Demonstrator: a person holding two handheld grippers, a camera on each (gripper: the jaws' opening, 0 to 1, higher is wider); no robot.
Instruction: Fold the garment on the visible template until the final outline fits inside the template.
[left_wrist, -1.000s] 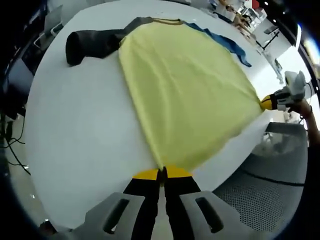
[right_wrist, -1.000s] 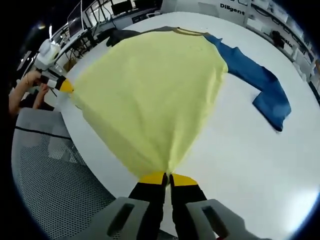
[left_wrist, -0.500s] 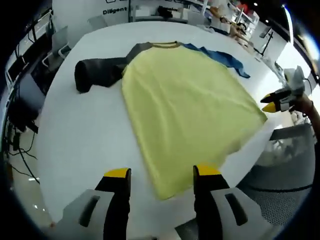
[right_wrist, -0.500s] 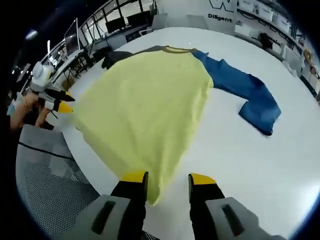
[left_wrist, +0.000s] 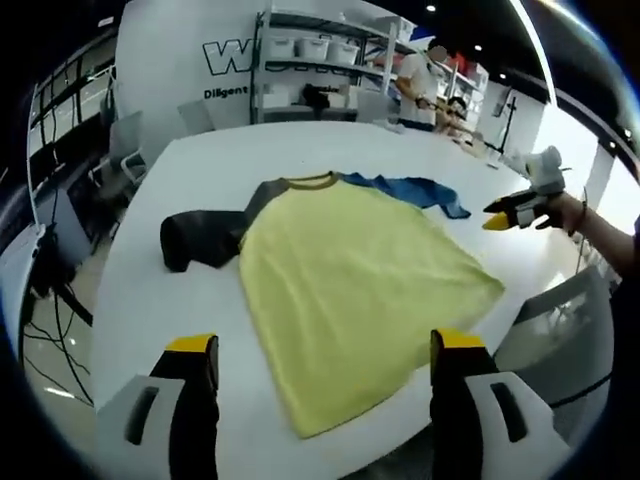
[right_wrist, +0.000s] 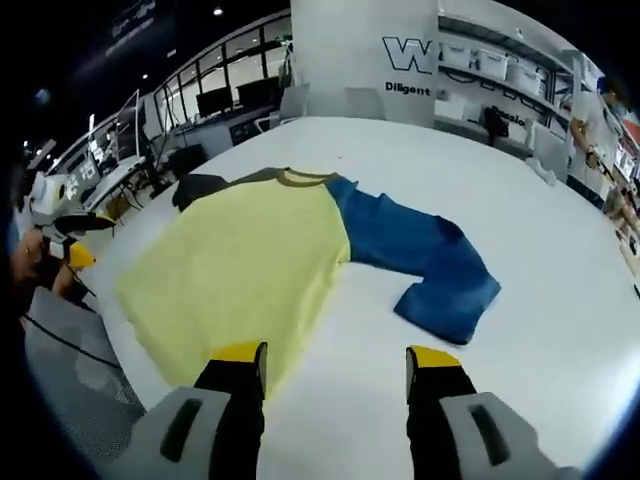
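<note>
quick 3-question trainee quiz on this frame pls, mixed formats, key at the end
1. True or false: the left gripper is shut on the hem of the yellow shirt.
2. Which sleeve lies on the right gripper's side of the shirt? A) blue sleeve B) dark sleeve C) a red sleeve
3. Fill in: the garment lies spread flat on the white ____.

Key: 1 false, both grippers are open and clear of the cloth; 2 A; 3 table.

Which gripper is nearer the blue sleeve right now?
Right. The right gripper hangs open just short of the blue sleeve; the left gripper is across the yellow body, at the hem's far corner from that sleeve.
</note>
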